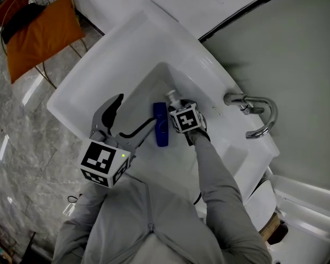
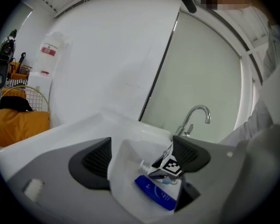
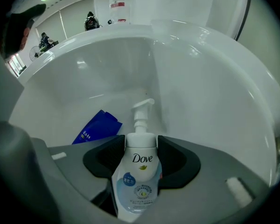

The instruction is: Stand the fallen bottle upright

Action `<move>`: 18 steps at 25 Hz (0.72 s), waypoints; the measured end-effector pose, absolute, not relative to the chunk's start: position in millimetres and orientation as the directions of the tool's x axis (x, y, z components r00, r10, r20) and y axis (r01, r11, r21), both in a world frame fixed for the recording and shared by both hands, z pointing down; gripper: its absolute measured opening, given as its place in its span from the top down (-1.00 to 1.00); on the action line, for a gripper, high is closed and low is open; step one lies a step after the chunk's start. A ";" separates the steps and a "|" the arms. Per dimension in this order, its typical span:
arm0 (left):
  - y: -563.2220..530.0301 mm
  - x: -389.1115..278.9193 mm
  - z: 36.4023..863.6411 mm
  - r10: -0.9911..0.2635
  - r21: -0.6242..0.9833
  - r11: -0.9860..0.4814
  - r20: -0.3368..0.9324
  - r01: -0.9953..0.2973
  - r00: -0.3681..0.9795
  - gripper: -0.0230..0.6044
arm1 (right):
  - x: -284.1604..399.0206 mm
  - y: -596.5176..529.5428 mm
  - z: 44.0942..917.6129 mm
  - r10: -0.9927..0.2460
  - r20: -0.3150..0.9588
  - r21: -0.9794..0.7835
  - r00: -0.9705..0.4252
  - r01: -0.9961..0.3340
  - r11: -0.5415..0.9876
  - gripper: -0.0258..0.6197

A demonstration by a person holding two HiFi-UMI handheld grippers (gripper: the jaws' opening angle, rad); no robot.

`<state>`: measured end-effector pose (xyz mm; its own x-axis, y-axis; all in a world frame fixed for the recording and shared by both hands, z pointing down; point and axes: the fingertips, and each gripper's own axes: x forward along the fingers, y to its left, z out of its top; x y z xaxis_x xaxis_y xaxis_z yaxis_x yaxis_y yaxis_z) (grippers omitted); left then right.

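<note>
Being clamped at the shoulder by R tongs (image 3: 141, 158), bottle (image 3: 137, 183) is judged light, stiff, slick; L tongs (image 2: 141, 158) are held apart, empty.

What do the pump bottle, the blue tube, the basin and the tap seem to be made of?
Pump bottle: glossy white plastic with a printed label.
Blue tube: probably soft plastic, judging by its flattened end.
Basin: likely glazed ceramic, with a smooth white sheen.
Tap: chromed metal, with mirror-like reflections.

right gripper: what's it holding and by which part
The right gripper holds the white pump bottle, fingers clamped on its upper body just below the pump.
</note>
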<state>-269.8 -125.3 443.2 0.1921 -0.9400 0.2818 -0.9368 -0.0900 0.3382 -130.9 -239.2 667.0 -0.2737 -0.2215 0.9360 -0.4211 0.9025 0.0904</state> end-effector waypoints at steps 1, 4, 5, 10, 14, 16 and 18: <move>-127.4 -269.3 444.0 -0.939 0.338 -0.092 0.282 -0.937 0.194 -0.55 | -131.0 -240.8 668.3 -0.218 0.937 0.088 -0.272 -0.420 0.903 0.29; -132.8 -266.4 446.0 -0.937 0.339 -0.102 0.284 -0.935 0.205 -0.55 | -130.8 -243.7 671.4 -0.200 0.941 0.072 -0.272 -0.417 0.906 0.27; -134.1 -265.1 446.5 -0.935 0.340 -0.107 0.285 -0.934 0.210 -0.55 | -131.0 -244.1 672.6 -0.190 0.944 0.064 -0.270 -0.415 0.908 0.27; -139.6 -258.6 447.6 -0.930 0.344 -0.126 0.286 -0.931 0.231 -0.55 | -131.4 -245.9 679.1 -0.137 0.960 0.032 -0.245 -0.387 0.921 0.24; -141.3 -259.5 450.1 -0.928 0.350 -0.127 0.289 -0.928 0.236 -0.55 | -131.0 -245.1 683.5 -0.118 0.968 0.027 -0.223 -0.373 0.927 0.19; -141.7 -260.7 450.4 -0.928 0.351 -0.126 0.289 -0.928 0.236 -0.55 | -131.5 -244.2 684.0 -0.123 0.969 0.036 -0.214 -0.367 0.929 0.18; -141.9 -262.4 450.4 -0.928 0.350 -0.126 0.289 -0.928 0.235 -0.55 | -130.2 -241.4 683.5 -0.130 0.970 0.046 -0.206 -0.369 0.928 0.18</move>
